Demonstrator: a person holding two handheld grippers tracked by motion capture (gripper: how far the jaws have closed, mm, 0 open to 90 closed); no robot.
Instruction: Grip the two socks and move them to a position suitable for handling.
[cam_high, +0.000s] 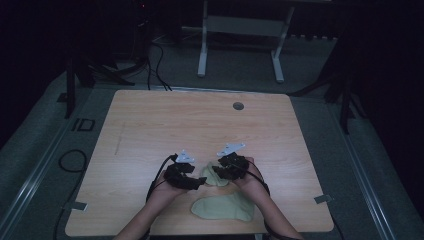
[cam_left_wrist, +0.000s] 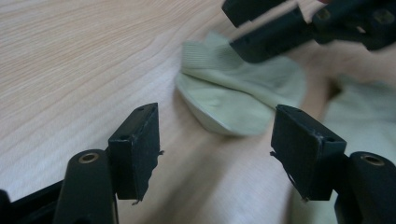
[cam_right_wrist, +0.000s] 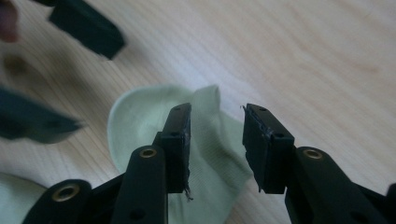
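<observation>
Looking down from the high view, the left gripper (cam_high: 199, 183) and the right gripper (cam_high: 218, 170) sit close together near the front edge of a pale wooden table (cam_high: 165, 125), each held in one of the person's hands. A folded light green sock (cam_high: 214, 176) lies between the two grippers, and a second light green sock (cam_high: 223, 207) lies flat just behind the right gripper, toward the person. On the floor left of the table the letters "ID" (cam_high: 83, 124) can be read; no other writing is legible.

In the left gripper view, the left gripper (cam_left_wrist: 215, 140) has its jaws standing apart with nothing between them but bare tabletop. The folded sock (cam_left_wrist: 238, 95) lies just ahead of the jaw tips, not touched by them. Beyond it the right gripper's dark jaws come in from the top right over the sock's ribbed cuff; whether they touch it is too blurred to tell.

In the right gripper view, the right gripper (cam_right_wrist: 215, 133) hangs over the folded sock (cam_right_wrist: 140, 116), its jaws parted and the pads not pressing the cloth seen in the gap. The left gripper is a dark blur at the upper left.
</observation>
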